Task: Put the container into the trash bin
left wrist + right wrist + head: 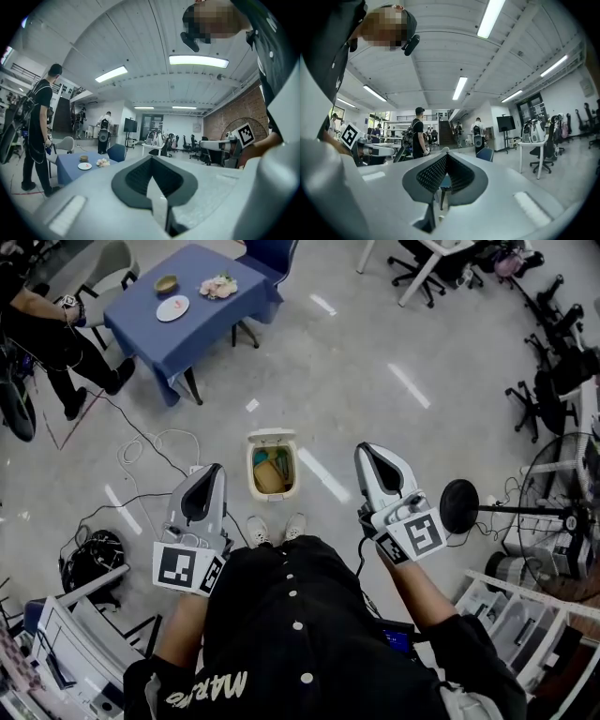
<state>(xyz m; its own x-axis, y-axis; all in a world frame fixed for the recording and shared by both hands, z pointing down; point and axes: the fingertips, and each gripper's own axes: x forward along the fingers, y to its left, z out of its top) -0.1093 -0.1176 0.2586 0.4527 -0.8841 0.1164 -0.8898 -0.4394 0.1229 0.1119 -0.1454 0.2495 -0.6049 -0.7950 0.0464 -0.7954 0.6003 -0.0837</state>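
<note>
Left tongs (211, 474) and right tongs (368, 454): both closed, empty, held on either side of the open trash bin (250, 474). The tan container (270, 476) lies inside it. Risk, as I judge it: my feet stand near, and a careless step could topple the bin.

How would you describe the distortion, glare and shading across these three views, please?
Head view: wide-angle bending at the edges, light streaks glaring on the floor beside the trash bin. Left gripper view: strong fisheye, dark corners, a blown-out ceiling lamp. Right gripper view: same fisheye, dark vignette all round.
</note>
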